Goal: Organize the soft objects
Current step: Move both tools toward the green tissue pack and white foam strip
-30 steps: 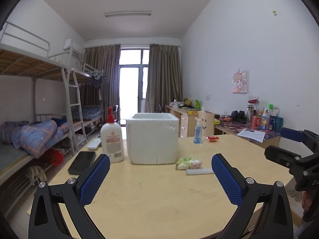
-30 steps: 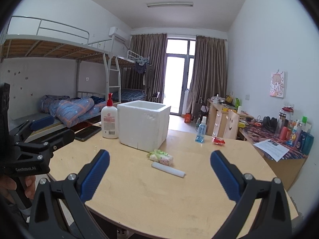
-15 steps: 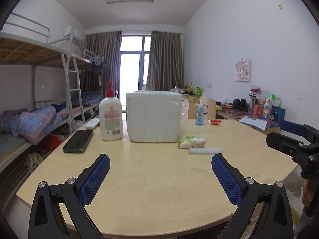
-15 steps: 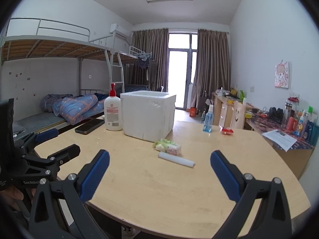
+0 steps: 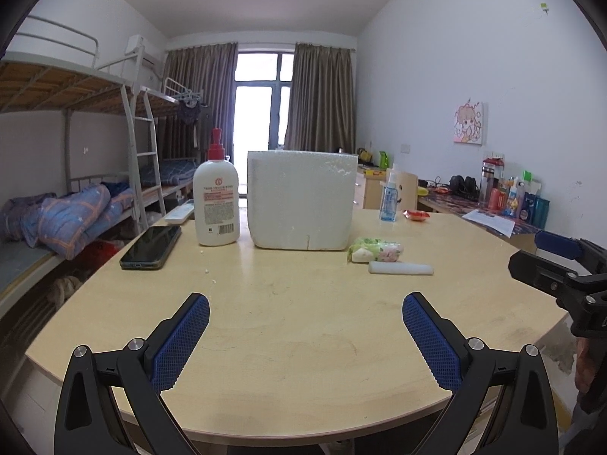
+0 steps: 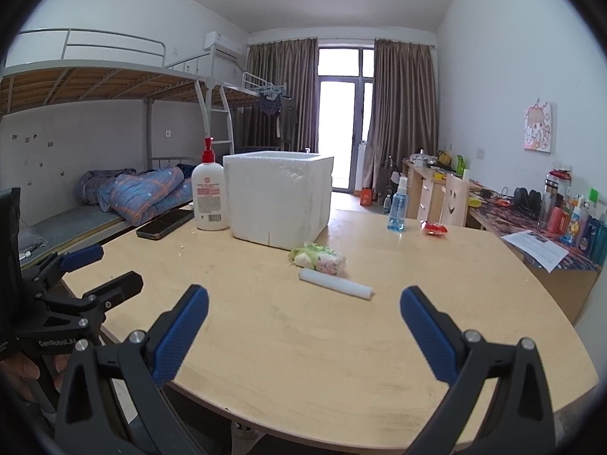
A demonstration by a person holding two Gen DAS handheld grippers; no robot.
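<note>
Both grippers hang above the near edge of the wooden table [image 5: 303, 341] with nothing between their fingers. The left gripper [image 5: 305, 313] fills the bottom of the left wrist view, its blue-padded fingers spread wide apart; the right gripper [image 6: 303, 305] sits the same way at the bottom of the right wrist view, jaws likewise wide apart. At the lower left of the right wrist view the left gripper's black body carries white lettering that reads roughly "GenRobot.AI" (the last letters are partly cut off).

The soft things lie right of centre in the left wrist view — a floral tissue pack [image 5: 375, 250] in green and pink wrapping, and just in front of it a white foam stick [image 5: 401, 268]. Both are on the table, just beside the lower right corner of the white foam box [image 5: 301, 199], well apart from either gripper.

Left of the box stands a white pump bottle [image 5: 216, 197] with a red pump, a round red emblem, small red print too fine to read and a barcode. A dark phone [image 5: 151, 246] lies flat at its left. Farther back at right stands a blue spray bottle [image 5: 389, 197], beside a small red packet [image 5: 416, 215].
</note>
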